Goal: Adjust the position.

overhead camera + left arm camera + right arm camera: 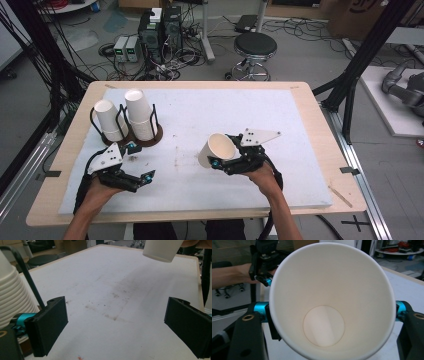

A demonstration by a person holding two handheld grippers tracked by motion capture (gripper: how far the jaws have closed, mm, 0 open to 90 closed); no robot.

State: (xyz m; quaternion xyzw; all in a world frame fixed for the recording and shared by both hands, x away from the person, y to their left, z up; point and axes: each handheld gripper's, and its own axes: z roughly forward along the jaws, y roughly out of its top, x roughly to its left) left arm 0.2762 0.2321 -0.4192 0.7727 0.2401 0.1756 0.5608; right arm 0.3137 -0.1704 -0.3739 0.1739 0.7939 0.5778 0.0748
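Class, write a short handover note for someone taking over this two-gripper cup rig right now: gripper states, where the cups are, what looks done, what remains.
Right gripper: shut on a single paper cup, tilted, mouth toward the gripper's camera, empty inside.
Left gripper: open, holding nothing, beside the cup holder.
Two stacks of cups stand upside down in the holder at the table's left rear.
Done: one cup is in hand, apart from the stacks.
Left: probably setting it down or stacking it; destination unclear.

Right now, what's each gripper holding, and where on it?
Right gripper clamps the paper cup by its side wall, mouth toward its camera. Left gripper is open, holding nothing.
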